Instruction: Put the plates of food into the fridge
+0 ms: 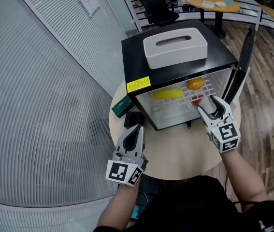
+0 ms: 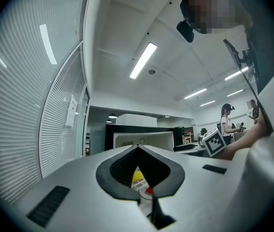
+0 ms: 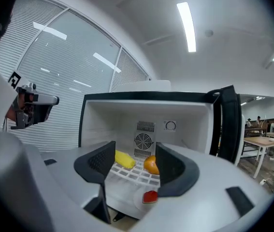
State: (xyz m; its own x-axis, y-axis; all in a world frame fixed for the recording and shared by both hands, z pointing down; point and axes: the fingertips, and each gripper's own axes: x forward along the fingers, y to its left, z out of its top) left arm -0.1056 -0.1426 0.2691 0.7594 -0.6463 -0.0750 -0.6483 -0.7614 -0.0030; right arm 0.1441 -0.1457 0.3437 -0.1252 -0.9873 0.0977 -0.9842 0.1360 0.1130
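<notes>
Head view: left hand-held gripper [image 1: 137, 128] together, right hand-held gripper [image 1: 206, 103] apart, empty, before fridge [image 1: 134, 52].

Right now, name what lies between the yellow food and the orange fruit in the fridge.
Only bare white shelf grid lies between the yellow food and the orange fruit; the right gripper view shows it.

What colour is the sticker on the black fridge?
Yellow, with dark print. The sticker shows best in the head view.
</notes>
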